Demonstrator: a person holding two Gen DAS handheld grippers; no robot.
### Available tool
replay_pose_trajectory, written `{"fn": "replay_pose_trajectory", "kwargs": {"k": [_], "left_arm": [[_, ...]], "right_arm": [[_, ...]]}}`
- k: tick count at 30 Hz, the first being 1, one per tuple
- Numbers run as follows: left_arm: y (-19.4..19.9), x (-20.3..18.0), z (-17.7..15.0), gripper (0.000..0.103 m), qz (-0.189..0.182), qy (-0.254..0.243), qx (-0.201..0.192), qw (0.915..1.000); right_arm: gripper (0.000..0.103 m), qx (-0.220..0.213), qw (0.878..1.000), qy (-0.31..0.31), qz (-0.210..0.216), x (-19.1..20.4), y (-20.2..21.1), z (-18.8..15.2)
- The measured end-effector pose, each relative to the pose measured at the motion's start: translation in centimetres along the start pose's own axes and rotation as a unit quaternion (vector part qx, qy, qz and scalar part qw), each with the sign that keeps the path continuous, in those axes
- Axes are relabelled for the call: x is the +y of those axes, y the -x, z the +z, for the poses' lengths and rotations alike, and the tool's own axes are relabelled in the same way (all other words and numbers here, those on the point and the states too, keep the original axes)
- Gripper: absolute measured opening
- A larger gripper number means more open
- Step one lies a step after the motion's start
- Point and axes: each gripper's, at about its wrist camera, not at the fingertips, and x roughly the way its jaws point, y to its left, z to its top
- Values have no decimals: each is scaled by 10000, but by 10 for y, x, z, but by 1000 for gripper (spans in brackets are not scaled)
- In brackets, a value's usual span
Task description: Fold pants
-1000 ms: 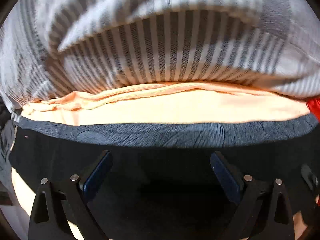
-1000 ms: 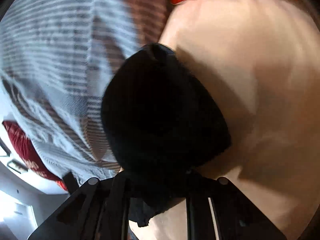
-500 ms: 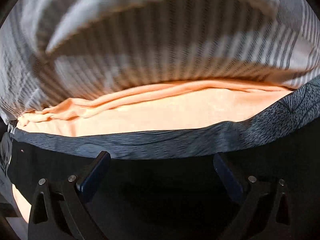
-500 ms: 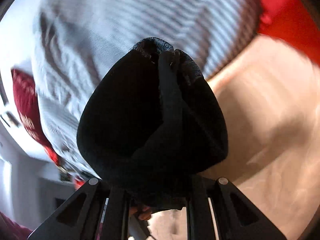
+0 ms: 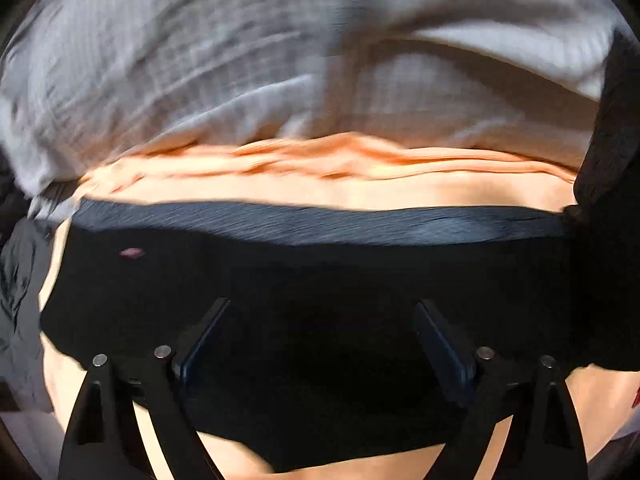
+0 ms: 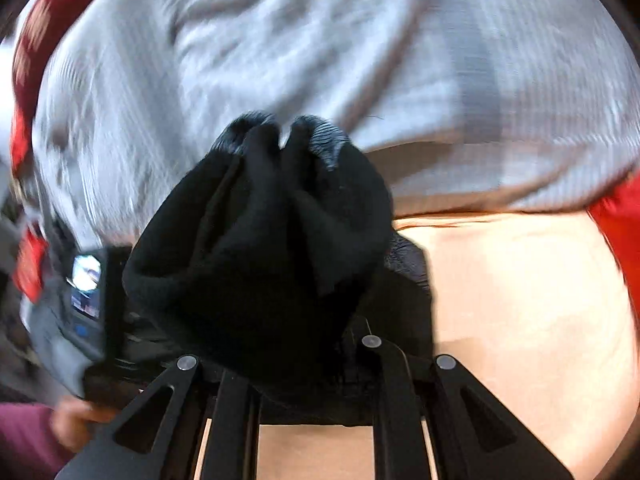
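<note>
The black pants (image 5: pixel 320 280) lie spread on the peach sheet (image 5: pixel 400 194), their far edge facing the grey striped bedding (image 5: pixel 240 60). The left gripper (image 5: pixel 322 334) hovers over them, fingers wide apart. The right gripper (image 6: pixel 298 368) clamps a bunched wad of the pants.

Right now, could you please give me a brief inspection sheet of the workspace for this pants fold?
Surface: peach sheet on a bed, bare beyond the pants.
Job's things: black pants spread flat under the left claw; one bunched end lifted in the right claw.
Clutter: grey striped duvet heaped behind; red fabric at the right edge.
Grippers: left claw open over the pants; right claw shut on the bunched cloth.
Cables: nothing seen.
Surroundings: blurred; a hand at lower left in the right wrist view.
</note>
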Motion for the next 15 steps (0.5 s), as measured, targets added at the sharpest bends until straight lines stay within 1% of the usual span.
{"fn": "replay_pose_trajectory", "kwargs": {"k": [1, 3, 5, 6, 8, 9, 10, 11, 12, 13, 14, 15], "left_arm": [[0, 15, -3, 92, 76, 37, -14, 10000], [-3, 39, -8, 92, 172, 135, 2, 9998], [-11, 71, -17, 92, 231, 316, 63, 9992], [-15, 84, -19, 92, 279, 377, 81, 9989], [-19, 105, -24, 92, 359, 490, 113, 9981], [-19, 110, -26, 92, 369, 511, 124, 9979], [-19, 115, -29, 92, 390, 526, 125, 9978], [-21, 124, -31, 92, 419, 538, 111, 9976], [-21, 126, -32, 92, 429, 545, 104, 9975], [-21, 129, -33, 92, 433, 557, 116, 9974], [-23, 131, -33, 92, 410, 577, 146, 9974], [-24, 132, -34, 92, 384, 591, 165, 9974]], "right_arm": [[14, 105, 9995, 257, -133, 22, -15, -4], [14, 347, 9974, 559, -294, 53, -42, -15], [14, 540, 9938, 825, -523, 77, -70, -21], [14, 649, 9903, 1010, -695, 92, -86, -29], [14, 779, 9833, 1300, -1011, 102, -103, -49], [15, 879, 9759, 1527, -1284, 112, -116, -58], [17, 913, 9711, 1668, -1441, 115, -122, -68], [23, 903, 9654, 1846, -1603, 124, -127, -76], [29, 862, 9571, 2106, -1794, 133, -133, -83], [34, 828, 9497, 2333, -1919, 128, -123, -95], [51, 804, 9423, 2575, -1982, 137, -123, -96], [62, 763, 9352, 2850, -1959, 148, -119, -101]]}}
